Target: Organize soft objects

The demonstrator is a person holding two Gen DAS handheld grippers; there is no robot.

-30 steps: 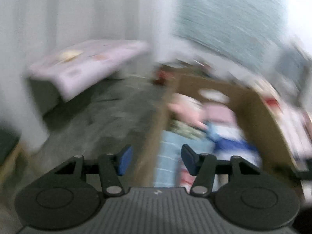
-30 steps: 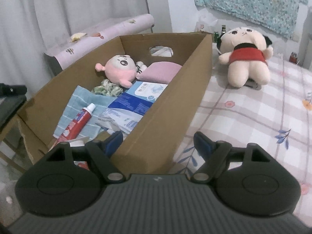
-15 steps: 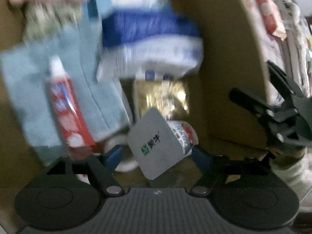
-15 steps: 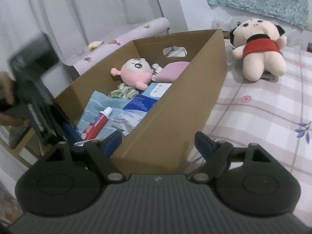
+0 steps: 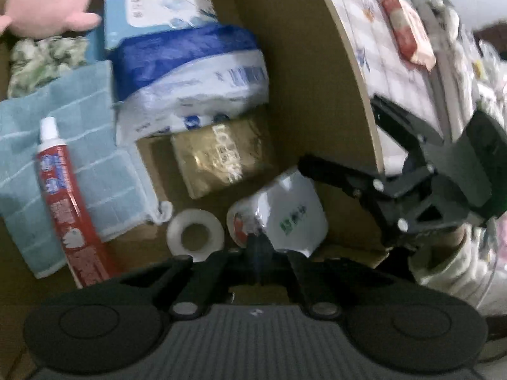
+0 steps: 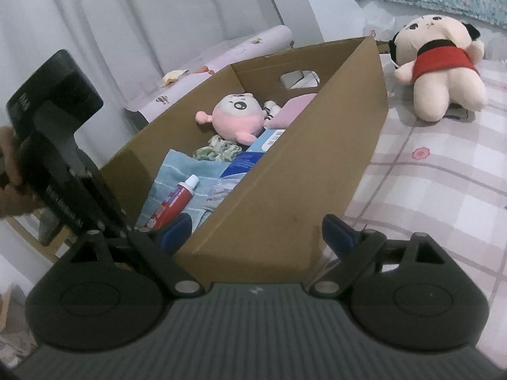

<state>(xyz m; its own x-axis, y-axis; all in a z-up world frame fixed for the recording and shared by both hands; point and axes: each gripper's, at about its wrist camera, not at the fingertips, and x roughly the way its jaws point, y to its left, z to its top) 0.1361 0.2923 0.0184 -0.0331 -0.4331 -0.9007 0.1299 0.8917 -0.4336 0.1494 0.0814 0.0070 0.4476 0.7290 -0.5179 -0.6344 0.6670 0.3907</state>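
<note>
Swung down off the room and into the cardboard box [image 6: 285,190] with the left tongs [image 5: 257,243], and just snapped them together, tips meeting at the lower edge of a white packet [image 5: 285,218]. Cannot tell whether a fold of it is pinched or merely touched. Far left of those tongs: blue towel [image 5: 79,145] spread flat with a toothpaste tube [image 5: 63,209] lying on it. Just left of the tips: tape roll [image 5: 195,234]. Further ahead: gold packet [image 5: 221,155], and beyond it the pink plush [image 5: 47,6] at the far end.

Over to the right tongs [image 6: 256,231]: wide apart, just opened further, straddling the box's near corner, one finger inside, one out over the bed [image 6: 443,174], gripping nothing. Well ahead and right of them, plush doll [image 6: 443,72] lying on the bed, outside the box.

Looks like clearing a non-soft thing out first, if that packet is truly caught. Risky on so slim an edge: could slip free on the lift.
</note>
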